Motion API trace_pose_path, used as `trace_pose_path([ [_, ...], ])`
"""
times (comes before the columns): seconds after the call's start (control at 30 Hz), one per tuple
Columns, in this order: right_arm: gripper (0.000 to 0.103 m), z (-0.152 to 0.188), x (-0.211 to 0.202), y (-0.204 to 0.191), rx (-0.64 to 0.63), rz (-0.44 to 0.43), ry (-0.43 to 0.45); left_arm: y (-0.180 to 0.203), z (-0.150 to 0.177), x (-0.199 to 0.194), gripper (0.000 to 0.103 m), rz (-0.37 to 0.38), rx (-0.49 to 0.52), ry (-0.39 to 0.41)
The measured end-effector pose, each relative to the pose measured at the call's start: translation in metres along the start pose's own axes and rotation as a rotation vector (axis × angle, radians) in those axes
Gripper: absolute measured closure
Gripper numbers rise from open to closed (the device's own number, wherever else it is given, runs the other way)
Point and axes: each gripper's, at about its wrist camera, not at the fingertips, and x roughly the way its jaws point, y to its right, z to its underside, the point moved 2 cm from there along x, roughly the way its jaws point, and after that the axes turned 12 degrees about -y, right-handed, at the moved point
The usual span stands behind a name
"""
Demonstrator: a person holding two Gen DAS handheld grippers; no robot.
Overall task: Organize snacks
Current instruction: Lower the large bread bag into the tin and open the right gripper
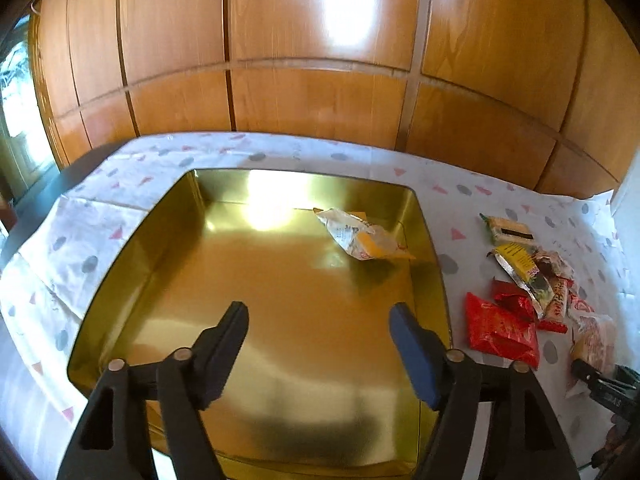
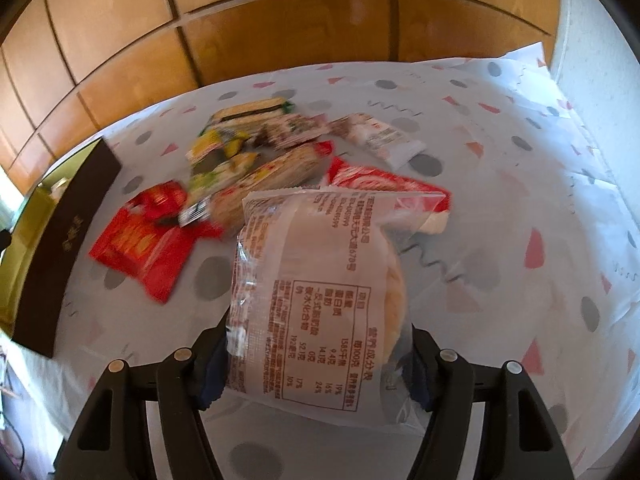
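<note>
A square gold tin lies open on the patterned tablecloth. One yellow and clear snack packet rests in its far right corner. My left gripper hangs over the tin's near half, open, with nothing between its fingers. To the right of the tin lies a pile of snack packets, with a red packet nearest. My right gripper is shut on a clear-wrapped round pastry packet, held just in front of the pile. The tin's dark outer wall shows at the left of the right wrist view.
Wooden cabinet doors stand right behind the table. The tablecloth stretches right of the pile to a white wall. The table's dark left edge shows beyond the cloth.
</note>
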Motion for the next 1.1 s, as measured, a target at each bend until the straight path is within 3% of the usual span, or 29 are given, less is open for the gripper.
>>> trace_pose_path([
  [0.37, 0.033, 0.008, -0.002, -0.048, -0.057, -0.141, -0.052, 0.000, 0.005, -0.009, 0.023, -0.051, 0.010, 0.021],
  [0.6, 0.033, -0.001, -0.027, -0.080, -0.110, -0.205, -0.016, -0.011, 0.009, -0.009, 0.023, -0.058, -0.008, 0.011],
  [0.8, 0.033, -0.012, -0.048, -0.136, -0.227, -0.278, -0.014, -0.019, 0.012, -0.011, 0.019, -0.053, -0.033, 0.019],
  [1.1, 0.033, -0.038, -0.054, -0.218, -0.303, -0.357, -0.038, -0.054, 0.014, -0.013, 0.022, -0.091, -0.115, 0.035],
])
